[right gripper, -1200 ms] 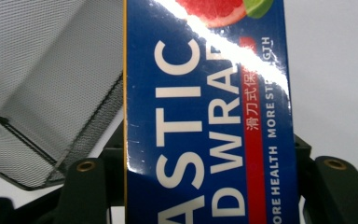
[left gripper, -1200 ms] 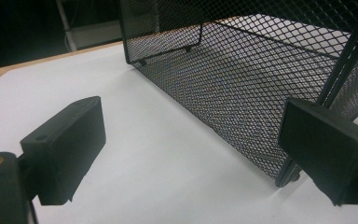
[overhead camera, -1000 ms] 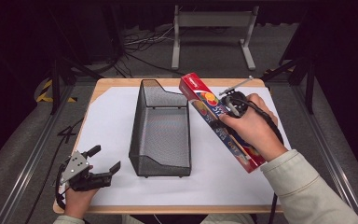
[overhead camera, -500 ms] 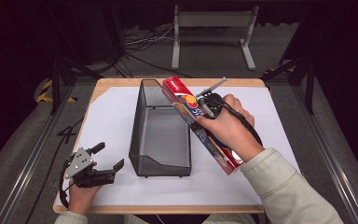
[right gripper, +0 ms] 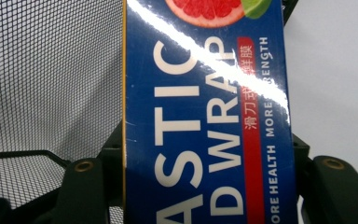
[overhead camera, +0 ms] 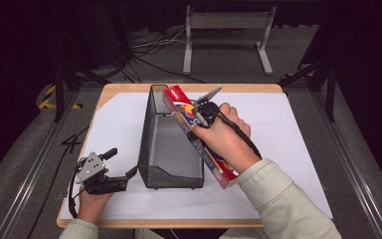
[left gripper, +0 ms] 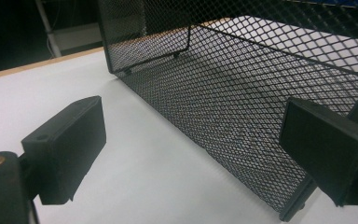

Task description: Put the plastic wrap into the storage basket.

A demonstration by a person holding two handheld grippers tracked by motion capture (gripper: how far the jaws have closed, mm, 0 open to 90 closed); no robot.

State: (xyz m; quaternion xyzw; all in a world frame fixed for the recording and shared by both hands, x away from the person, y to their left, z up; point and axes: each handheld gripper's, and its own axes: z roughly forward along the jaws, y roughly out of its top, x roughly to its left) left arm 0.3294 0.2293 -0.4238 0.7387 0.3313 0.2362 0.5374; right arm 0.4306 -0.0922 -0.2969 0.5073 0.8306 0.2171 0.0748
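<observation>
Two grippers here: the right gripper (overhead camera: 197, 115) is clamped across a long blue plastic wrap box (right gripper: 205, 116), held tilted over the right rim of the black mesh basket (overhead camera: 171, 144). The left gripper (overhead camera: 114, 167) sits wide apart near the basket's front-left corner, on the white table (overhead camera: 288, 134).

Black wire-mesh basket (overhead camera: 171, 144) sits mid-table on the white sheet (overhead camera: 288, 134) covering the wooden table (overhead camera: 114, 89). Long blue plastic-wrap box (overhead camera: 199, 137) lies along basket's right rim, clamped in right gripper (overhead camera: 199, 110). Left gripper (overhead camera: 110, 167) sits at basket's near-left corner, jaws apart.
</observation>
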